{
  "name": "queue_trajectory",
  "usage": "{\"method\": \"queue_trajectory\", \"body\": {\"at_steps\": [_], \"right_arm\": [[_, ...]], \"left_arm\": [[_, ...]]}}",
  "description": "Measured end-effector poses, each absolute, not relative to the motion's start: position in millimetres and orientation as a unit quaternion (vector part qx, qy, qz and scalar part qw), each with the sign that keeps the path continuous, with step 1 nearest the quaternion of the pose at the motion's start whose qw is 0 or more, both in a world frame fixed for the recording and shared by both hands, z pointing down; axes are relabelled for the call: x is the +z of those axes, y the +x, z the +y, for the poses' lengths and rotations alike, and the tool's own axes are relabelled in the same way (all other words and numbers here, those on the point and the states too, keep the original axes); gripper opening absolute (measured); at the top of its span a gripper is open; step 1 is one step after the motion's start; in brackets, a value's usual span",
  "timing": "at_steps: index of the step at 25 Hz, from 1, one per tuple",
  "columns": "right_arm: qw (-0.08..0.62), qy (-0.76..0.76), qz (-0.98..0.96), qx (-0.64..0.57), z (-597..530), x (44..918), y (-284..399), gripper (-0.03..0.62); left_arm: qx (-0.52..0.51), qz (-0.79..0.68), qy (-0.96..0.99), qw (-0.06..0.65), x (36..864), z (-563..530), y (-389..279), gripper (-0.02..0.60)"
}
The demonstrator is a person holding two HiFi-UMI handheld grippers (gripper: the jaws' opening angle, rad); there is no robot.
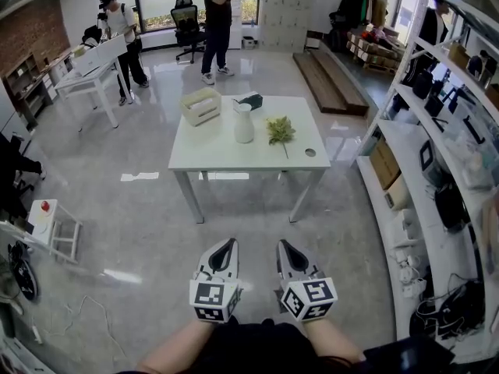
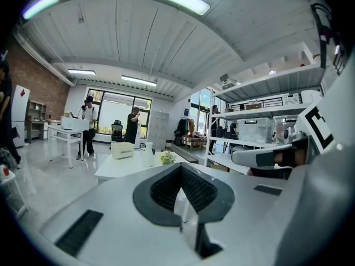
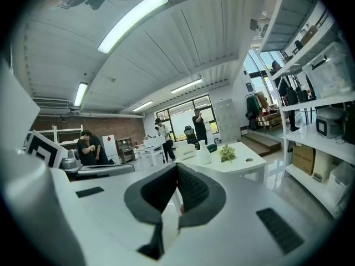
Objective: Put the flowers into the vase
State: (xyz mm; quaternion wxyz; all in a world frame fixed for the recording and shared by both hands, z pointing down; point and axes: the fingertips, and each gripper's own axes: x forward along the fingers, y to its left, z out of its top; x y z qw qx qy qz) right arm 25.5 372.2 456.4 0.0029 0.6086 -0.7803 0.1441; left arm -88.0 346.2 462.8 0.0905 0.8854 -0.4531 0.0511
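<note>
A white vase (image 1: 244, 123) with a narrow neck is standing upright near the middle of the white table (image 1: 234, 158), slightly toward its far side. A small bunch of pale green and yellowish flowers (image 1: 280, 129) is lying flat on the tabletop just right of the vase, not touching it, its thin stem pointing toward the table's near edge.

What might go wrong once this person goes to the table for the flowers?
The vase stands near the flowers, so a reaching tool might tip it. Its neck looks narrow, so stems may miss or catch on the rim. The left tool and right tool are both shut and empty; unless opened first, they would only push the flowers.
</note>
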Motion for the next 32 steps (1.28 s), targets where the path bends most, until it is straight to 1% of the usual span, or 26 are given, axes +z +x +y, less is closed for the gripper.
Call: {"method": "queue_trajectory", "body": {"at_steps": [9, 15, 23, 32], "right_arm": [[0.009, 0.629, -0.766, 0.134, 352, 462, 8, 0.003], [0.024, 0.632, -0.76, 0.149, 324, 476, 11, 0.003], [0.019, 0.613, -0.775, 0.153, 241, 481, 40, 0.003], [0.023, 0.57, -0.809, 0.141, 121, 459, 105, 0.004]], "left_arm": [[0.06, -0.447, 0.886, 0.105, 482, 326, -124, 0.003], [0.063, -0.441, 0.889, 0.109, 485, 300, -119, 0.003], [0.069, -0.452, 0.882, 0.111, 491, 222, -83, 0.003], [0.057, -0.499, 0.857, 0.112, 474, 115, -22, 0.003]]}}
